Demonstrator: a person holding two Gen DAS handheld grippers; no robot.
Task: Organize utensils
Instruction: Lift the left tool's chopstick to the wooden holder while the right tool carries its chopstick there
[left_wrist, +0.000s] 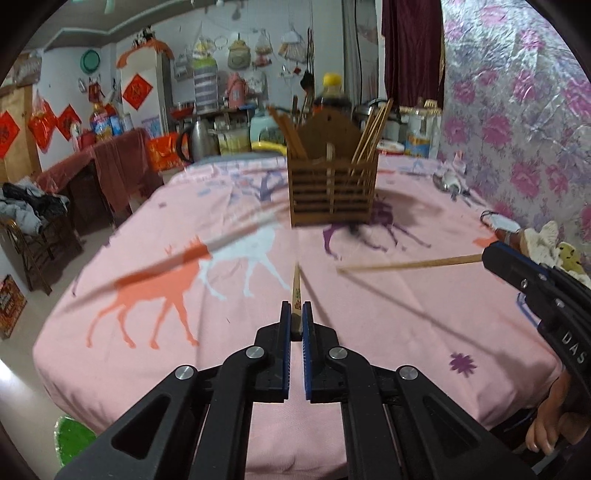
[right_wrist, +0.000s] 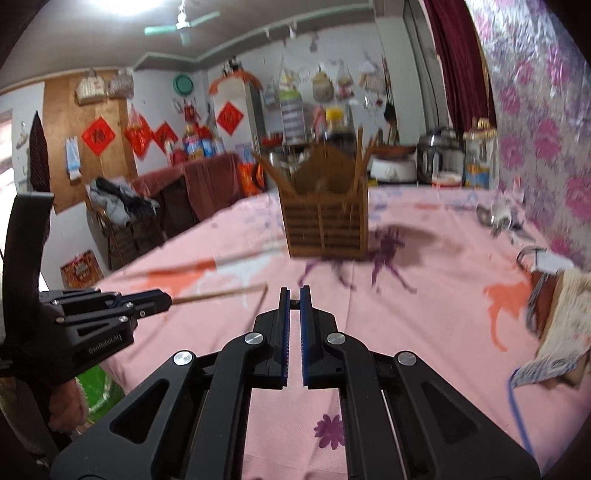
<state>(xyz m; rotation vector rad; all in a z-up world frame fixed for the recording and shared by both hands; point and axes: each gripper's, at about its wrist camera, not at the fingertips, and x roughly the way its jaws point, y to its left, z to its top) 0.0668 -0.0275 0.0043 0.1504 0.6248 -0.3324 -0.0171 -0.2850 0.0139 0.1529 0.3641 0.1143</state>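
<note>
Each gripper, the left gripper (left_wrist: 296, 314) and the right gripper (right_wrist: 294, 295), is pinched on one chopstick (left_wrist: 296, 291) by its end, tip free, apparently for dropping into the slatted holder (left_wrist: 332, 192) standing ahead on the pink tablecloth (left_wrist: 369, 332).

- The letters "DAS" stood in pale print on the black body of the right gripper (left_wrist: 488, 260), at the right edge of the left wrist view.
- The brand "GenRobot.AI" stood on the black body of the left gripper (right_wrist: 171, 301), at the lower left of the right wrist view.
- The red diamond papers (right_wrist: 98, 135) on the far wall bore characters too small to read.
</note>
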